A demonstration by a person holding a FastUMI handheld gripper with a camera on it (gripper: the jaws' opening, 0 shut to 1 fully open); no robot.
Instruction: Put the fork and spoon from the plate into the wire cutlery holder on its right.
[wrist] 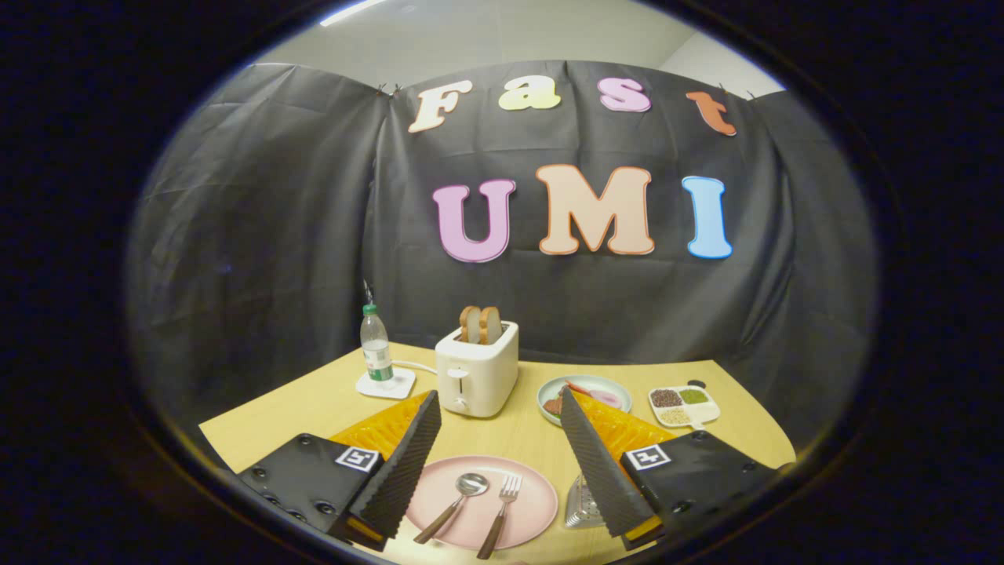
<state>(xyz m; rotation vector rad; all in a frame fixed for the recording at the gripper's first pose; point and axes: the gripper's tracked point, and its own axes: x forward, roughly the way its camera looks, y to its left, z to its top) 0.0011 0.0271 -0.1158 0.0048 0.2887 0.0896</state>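
- Gripper (pixel 500 439) spread wide, nothing between the ribbed black pads (pixel 408 463); orange finger backs, black mounts with square markers.
- Wire cutlery holder (pixel 582 506) mostly hidden behind the right finger; only a metallic sliver showed, shape hard to make out, probably mesh.
- Pink plate (pixel 533 502) round, matte, its left rim cut off by the left finger.
- Spoon (pixel 455 496) and fork (pixel 500 514) lay side by side on the plate, metal heads, dark wooden handles; fork handle tip ran past the plate's near rim.
- Beyond the fingers: white toaster (pixel 477 369) with two bread slices, a water bottle (pixel 376 349), a pale green dish (pixel 605 386) partly blocked, a divided tray (pixel 685 406).
- Table (pixel 314 408) light wood.
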